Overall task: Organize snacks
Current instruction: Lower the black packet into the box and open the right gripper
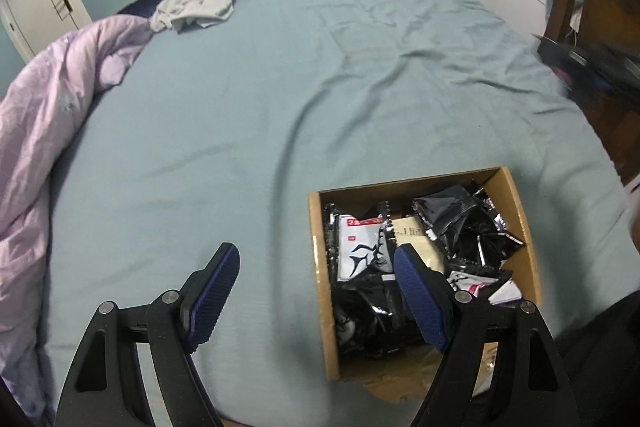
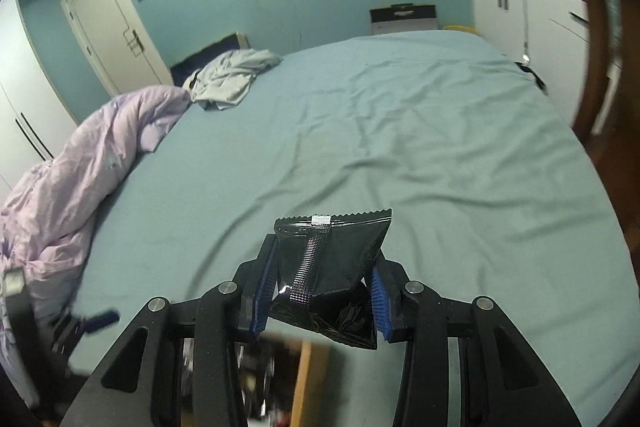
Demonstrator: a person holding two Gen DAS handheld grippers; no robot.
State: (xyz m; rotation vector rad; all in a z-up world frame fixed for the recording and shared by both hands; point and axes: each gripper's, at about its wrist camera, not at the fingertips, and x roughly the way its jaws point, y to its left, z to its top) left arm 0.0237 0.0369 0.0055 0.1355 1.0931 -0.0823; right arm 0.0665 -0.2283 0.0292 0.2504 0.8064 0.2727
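We held a crinkly black foil snack packet (image 2: 332, 267) in the right gripper (image 2: 320, 291), jaws pinching its soft, light, slippery middle; left gripper (image 1: 316, 291) gaped empty.

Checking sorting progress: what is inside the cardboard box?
The cardboard box holds black snack packets, some with white labels; whatever lies beneath them is covered.

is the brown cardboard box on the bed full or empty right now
Partly full. The open-topped brown cardboard box holds several black foil snack packets, yet bare box floor shows between them.
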